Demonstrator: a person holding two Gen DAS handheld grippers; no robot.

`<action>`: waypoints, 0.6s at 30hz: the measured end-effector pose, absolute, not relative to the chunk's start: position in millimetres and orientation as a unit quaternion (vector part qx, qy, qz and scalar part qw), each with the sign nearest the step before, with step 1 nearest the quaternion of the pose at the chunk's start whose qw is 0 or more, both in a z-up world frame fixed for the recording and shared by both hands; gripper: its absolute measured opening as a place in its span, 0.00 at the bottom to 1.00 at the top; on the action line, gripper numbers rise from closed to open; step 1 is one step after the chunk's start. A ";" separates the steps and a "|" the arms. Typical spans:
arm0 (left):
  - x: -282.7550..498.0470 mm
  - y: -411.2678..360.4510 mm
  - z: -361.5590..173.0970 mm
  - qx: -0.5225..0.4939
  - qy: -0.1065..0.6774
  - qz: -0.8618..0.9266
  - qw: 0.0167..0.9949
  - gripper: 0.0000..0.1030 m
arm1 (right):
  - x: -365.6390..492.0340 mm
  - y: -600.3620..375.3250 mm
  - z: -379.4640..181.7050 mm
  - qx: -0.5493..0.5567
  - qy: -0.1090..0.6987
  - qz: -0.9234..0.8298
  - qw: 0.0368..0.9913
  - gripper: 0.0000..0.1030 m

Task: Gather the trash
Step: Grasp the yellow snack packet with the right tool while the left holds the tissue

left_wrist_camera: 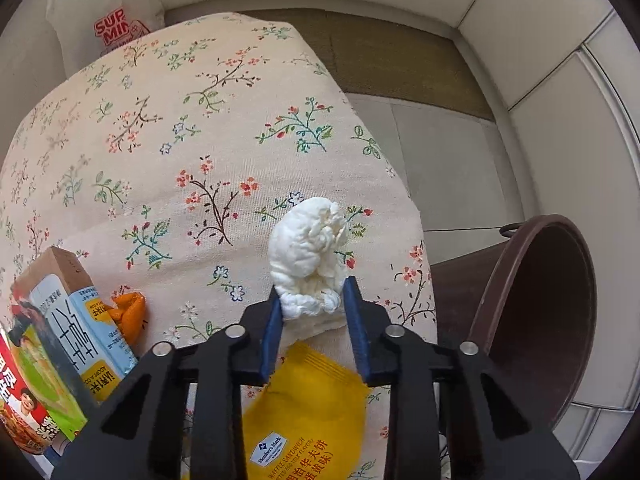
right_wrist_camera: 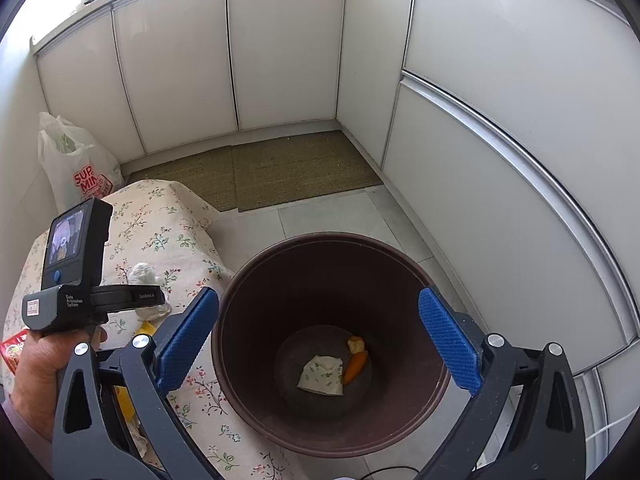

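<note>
A: Where is the left gripper (left_wrist_camera: 312,300)?

B: Lower middle of the left wrist view. Its blue fingers (left_wrist_camera: 273,324) are clamped on the bottom of a crumpled white tissue wad (left_wrist_camera: 308,256), which sits on the floral cloth (left_wrist_camera: 168,128) covering the worktop.

A: How near the edge is that?

B: Near the cloth's right-hand edge, which drops to the tiled floor (left_wrist_camera: 440,160). Just past that edge, at the right of the frame, stands the brown bin (left_wrist_camera: 536,320), its mouth tilted toward the camera.

A: Other trash near it?

B: A yellow waffle sandwich wrapper (left_wrist_camera: 308,412) lies under the fingers at the bottom of the frame. At lower left stand a drink carton (left_wrist_camera: 80,320) and a noodle packet (left_wrist_camera: 24,408), with an orange peel (left_wrist_camera: 130,314) beside the carton. The middle and upper stretch of the cloth is bare.

A: And the right gripper (right_wrist_camera: 320,344)?

B: Its fingers (right_wrist_camera: 448,344) stand wide apart, empty, over the bin's mouth (right_wrist_camera: 332,240) in the right wrist view. A floral paper scrap (right_wrist_camera: 322,374) and a small orange piece (right_wrist_camera: 356,366) lie on the bin's bottom.

A: Room around the bin?

B: Open floor tiles lie behind it, then a woven mat (right_wrist_camera: 280,168) along the white cabinets (right_wrist_camera: 280,48). A white shopping bag (right_wrist_camera: 76,164) stands at the left, past the worktop's far corner.
</note>
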State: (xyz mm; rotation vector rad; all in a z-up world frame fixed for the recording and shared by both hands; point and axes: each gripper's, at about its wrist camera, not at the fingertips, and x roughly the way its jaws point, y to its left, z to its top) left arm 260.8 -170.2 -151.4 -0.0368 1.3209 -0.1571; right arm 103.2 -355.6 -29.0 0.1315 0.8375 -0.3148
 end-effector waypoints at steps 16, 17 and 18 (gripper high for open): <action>185.5 -61.1 -16.0 -0.078 0.479 -0.069 0.872 0.17 | 109.5 -291.0 -39.5 0.134 0.461 -0.027 0.877 0.93; 173.6 -46.4 -7.6 -0.082 0.466 -0.066 0.878 0.17 | 110.7 -284.0 -44.5 0.150 0.473 -0.010 0.868 0.93; 164.2 -36.6 -2.9 -0.085 0.458 -0.063 0.882 0.17 | 112.3 -279.5 -49.1 0.166 0.483 0.003 0.860 0.93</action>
